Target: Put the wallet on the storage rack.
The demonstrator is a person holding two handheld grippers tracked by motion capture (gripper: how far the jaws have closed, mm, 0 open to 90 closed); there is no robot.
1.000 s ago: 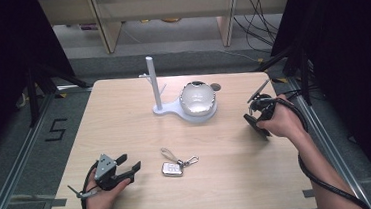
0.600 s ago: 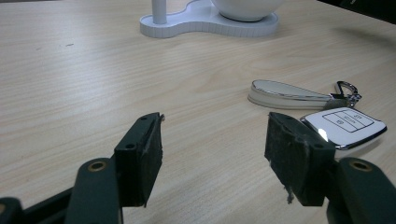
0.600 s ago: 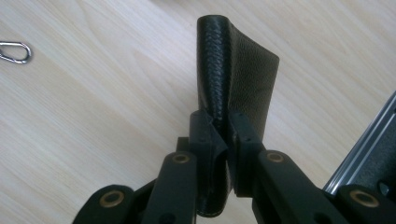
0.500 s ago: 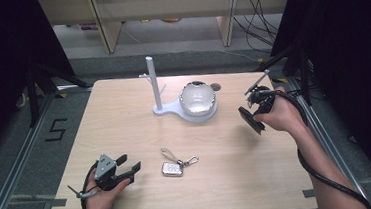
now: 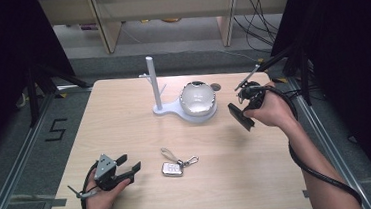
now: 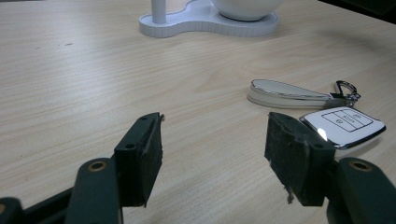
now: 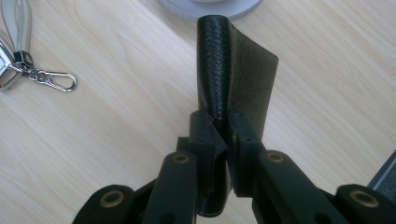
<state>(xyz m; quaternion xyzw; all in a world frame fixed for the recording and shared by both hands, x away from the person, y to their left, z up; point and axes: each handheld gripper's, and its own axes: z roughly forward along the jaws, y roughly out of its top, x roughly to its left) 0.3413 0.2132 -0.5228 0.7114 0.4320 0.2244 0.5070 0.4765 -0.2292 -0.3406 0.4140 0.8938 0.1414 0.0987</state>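
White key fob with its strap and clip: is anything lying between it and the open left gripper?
Nothing visible does. The white key fob lies on bare light wooden table just right of the left gripper, whose jaws stand open. In the left gripper view the fob sits just beyond one jaw.

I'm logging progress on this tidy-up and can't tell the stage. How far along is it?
Done: the right gripper is shut on a black leather wallet, lifted off the table. In hand: it hangs beside the white stand with the bowl. Left: the key fob lies untouched by the open left gripper.
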